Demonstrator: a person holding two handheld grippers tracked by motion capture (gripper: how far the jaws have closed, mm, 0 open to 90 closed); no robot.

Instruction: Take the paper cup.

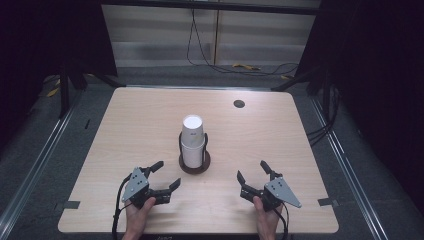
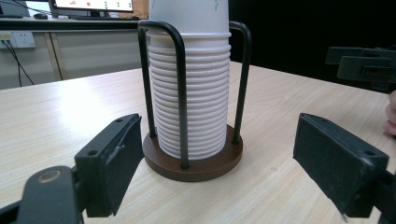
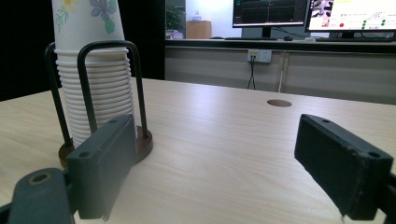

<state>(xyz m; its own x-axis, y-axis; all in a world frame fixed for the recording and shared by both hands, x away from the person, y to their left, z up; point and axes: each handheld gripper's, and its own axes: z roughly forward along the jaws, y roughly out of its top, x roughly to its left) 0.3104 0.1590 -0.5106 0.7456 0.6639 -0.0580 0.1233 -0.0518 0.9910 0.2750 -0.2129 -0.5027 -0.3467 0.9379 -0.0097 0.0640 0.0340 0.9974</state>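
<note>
Cup stack point(image 1: 192, 140) in holder point(image 1: 194, 164) mid-table point(image 1: 125, 125) — tongs flanking, nearer person.

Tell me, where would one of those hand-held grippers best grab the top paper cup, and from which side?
Probably by the top cup, on the bare wall that stands clear above the black wire loops of the holder. Lower down, the loops and nested rims block the jaws. Come in level from the person's side with either open hand-held gripper, jaws either side of the cup, then lift straight up.
</note>
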